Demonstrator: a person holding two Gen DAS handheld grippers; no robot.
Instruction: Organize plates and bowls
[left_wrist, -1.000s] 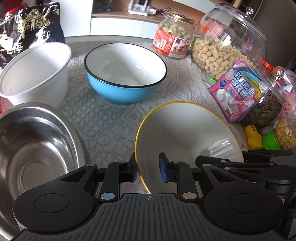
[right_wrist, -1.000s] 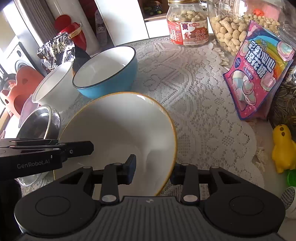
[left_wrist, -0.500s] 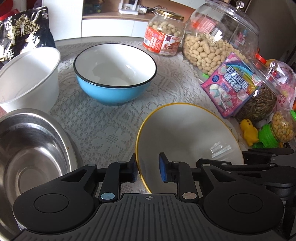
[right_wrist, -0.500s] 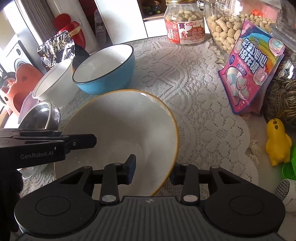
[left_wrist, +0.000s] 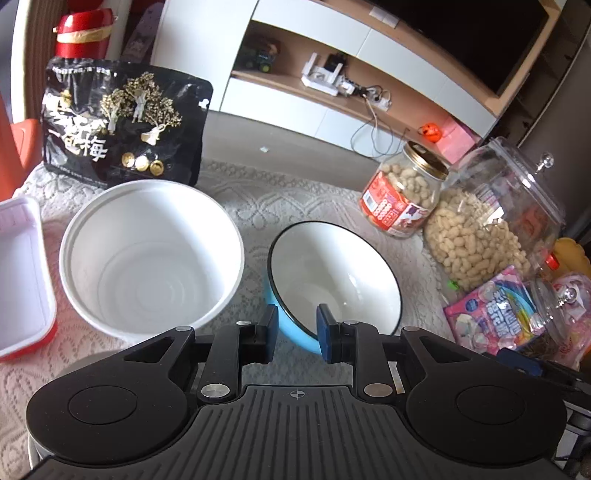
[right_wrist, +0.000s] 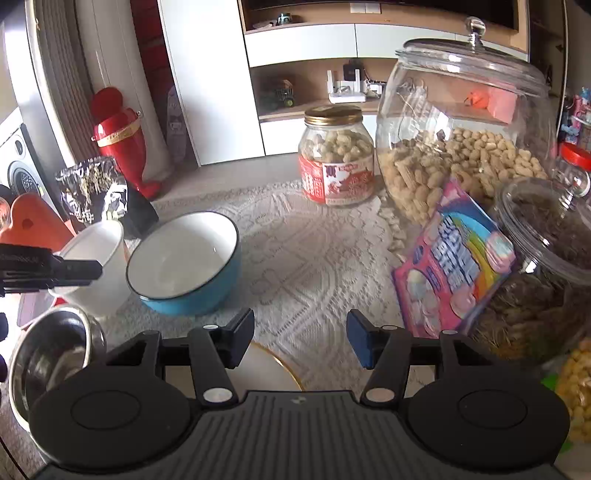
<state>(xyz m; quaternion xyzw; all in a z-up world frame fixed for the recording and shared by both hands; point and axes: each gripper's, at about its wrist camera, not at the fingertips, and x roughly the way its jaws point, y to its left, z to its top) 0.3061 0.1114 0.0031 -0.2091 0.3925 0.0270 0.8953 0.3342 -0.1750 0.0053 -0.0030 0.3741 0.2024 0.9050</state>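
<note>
Nearest the left gripper (left_wrist: 293, 328): blue bowl (left_wrist: 334, 278), near rim between half-open jaws, not yet pinched. Glazed, stiff, probably weighty, slick, chippable; grasp at rim, wall between pads. Under the right gripper (right_wrist: 300, 341), wide open and empty: gold-rimmed white bowl (right_wrist: 273, 373), only an edge showing. Left of that: steel bowl (right_wrist: 51, 354), rigid, slippery. Farther back: white plastic tub (left_wrist: 151, 254), likely light, flexing.
</note>
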